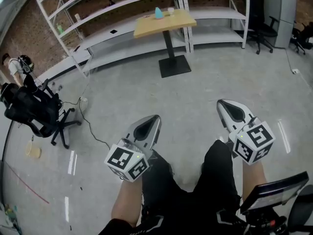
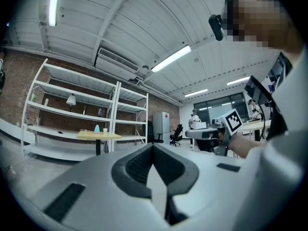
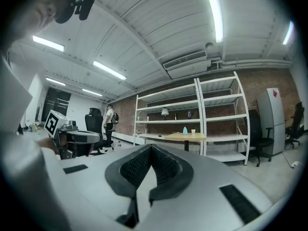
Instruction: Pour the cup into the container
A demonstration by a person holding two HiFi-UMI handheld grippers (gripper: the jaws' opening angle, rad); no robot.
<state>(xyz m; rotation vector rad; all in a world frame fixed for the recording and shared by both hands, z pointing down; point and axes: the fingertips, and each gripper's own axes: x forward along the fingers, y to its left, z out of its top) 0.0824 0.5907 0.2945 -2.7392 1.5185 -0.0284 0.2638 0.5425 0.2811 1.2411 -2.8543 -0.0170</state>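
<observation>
We held both grippers level above our knees, well apart from the task's things. The left gripper point(image 1: 154, 120) had its jaws pressed together with nothing between them, and the right gripper point(image 1: 225, 105) was likewise closed and empty. The white cup point(image 1: 170, 11) stood on the far wooden table point(image 1: 146, 29), just beside a small blue container point(image 1: 159, 13), with white shelving point(image 1: 122, 3) behind the table. A black office chair point(image 1: 34, 112) stood off to our left
</observation>
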